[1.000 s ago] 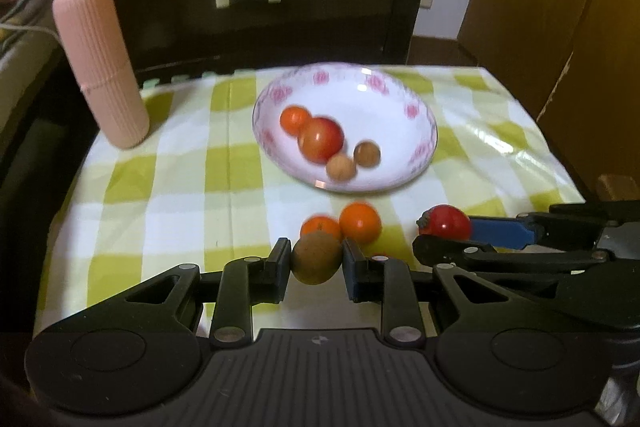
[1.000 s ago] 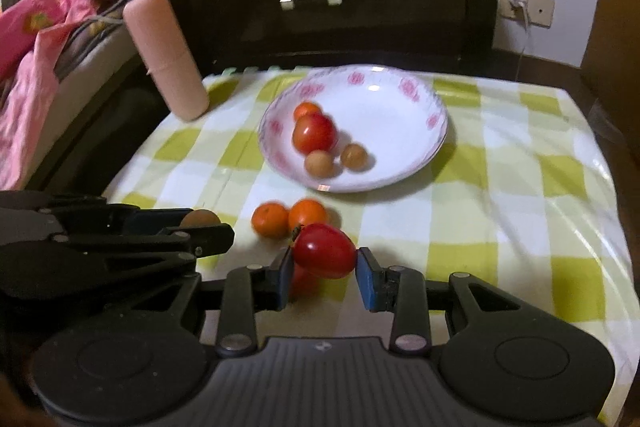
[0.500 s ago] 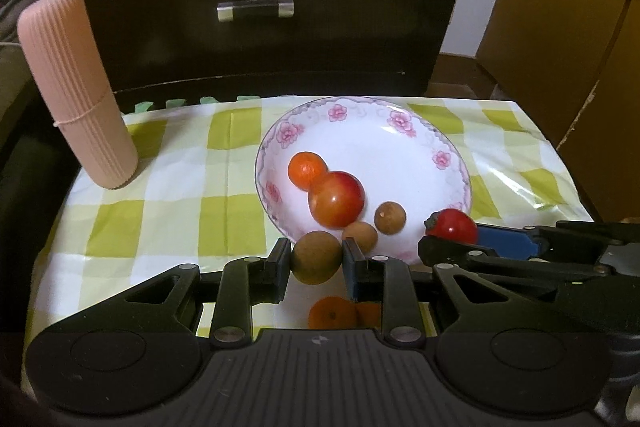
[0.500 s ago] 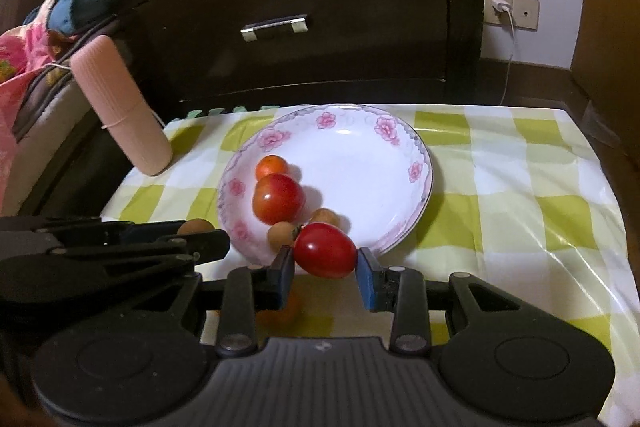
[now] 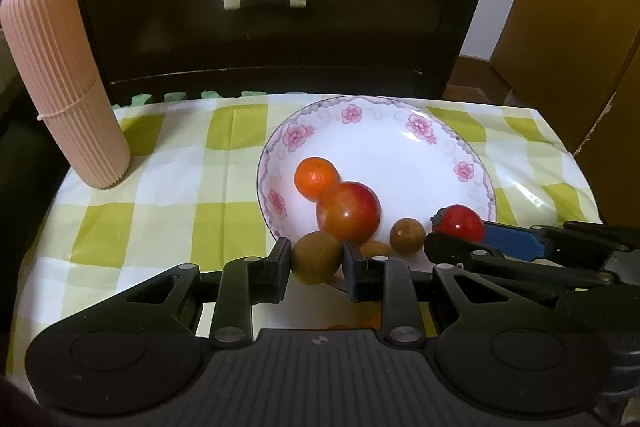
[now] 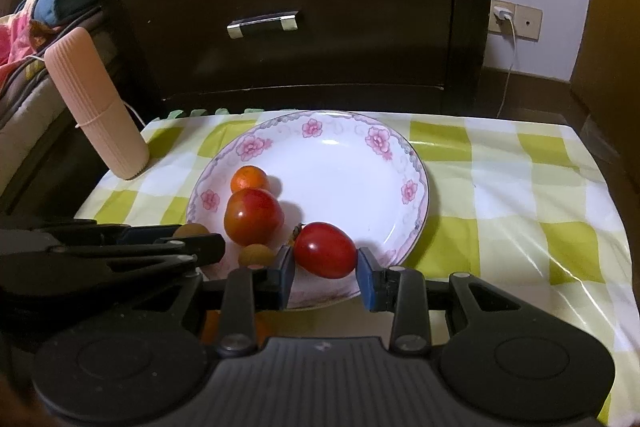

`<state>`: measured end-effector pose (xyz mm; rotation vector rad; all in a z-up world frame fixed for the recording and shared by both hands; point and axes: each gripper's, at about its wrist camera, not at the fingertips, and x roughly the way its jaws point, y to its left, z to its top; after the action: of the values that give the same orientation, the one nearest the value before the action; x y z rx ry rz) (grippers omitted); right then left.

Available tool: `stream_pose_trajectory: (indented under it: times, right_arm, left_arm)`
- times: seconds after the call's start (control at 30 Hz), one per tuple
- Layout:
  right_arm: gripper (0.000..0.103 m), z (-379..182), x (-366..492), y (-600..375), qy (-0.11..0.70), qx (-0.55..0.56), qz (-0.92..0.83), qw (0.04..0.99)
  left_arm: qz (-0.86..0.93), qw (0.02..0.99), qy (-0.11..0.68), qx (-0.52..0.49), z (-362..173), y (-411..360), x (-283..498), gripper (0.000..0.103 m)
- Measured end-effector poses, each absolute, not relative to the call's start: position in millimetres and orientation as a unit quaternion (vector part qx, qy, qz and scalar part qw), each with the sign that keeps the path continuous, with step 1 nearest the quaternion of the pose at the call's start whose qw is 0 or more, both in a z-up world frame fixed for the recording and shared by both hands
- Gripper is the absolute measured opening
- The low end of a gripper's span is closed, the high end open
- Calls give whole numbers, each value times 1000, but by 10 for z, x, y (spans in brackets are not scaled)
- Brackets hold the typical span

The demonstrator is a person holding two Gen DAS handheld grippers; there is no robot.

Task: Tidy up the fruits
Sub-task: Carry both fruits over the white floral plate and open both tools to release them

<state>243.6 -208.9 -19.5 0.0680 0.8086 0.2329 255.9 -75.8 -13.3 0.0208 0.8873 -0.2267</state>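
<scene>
Since the frame a second before, I had carried both grippers forward from the near edge of the checked tablecloth [image 6: 500, 163] until they hung over the front rim of the flowered plate [image 6: 412, 163]; the loose oranges on the cloth had dropped almost out of sight beneath the rigs.

My left gripper [image 5: 316, 261] was clamped on the brown kiwi [image 5: 316, 258], both pads pressed against its sides, poised over the plate's near-left edge. My right gripper [image 6: 325, 257] held the red tomato [image 6: 325, 255] between its blue pads; the left pad touched it, while a sliver of gap seemed to show at the right pad, so I could not tell whether the grip was loosening.

I judged that I held each fruit low and just inside the rim so it would settle rather than roll. The bare white space lay to the right, away from the small orange [image 5: 316, 177], the big red-orange fruit [image 5: 349, 213] and the two little brown fruits [image 5: 407, 235] bunched on the left. The pink ribbed cylinder [image 5: 60, 79] stood well clear at the far-left corner.
</scene>
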Motion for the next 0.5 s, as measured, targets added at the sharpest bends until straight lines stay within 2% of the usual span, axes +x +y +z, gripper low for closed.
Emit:
stream_pose_trajectory:
  times: [0.5]
  right_arm:
    - [42, -200, 2504, -2091, 387, 38, 109, 915]
  left_arm:
    - [-94, 890, 445, -26, -158, -661, 2645, 45]
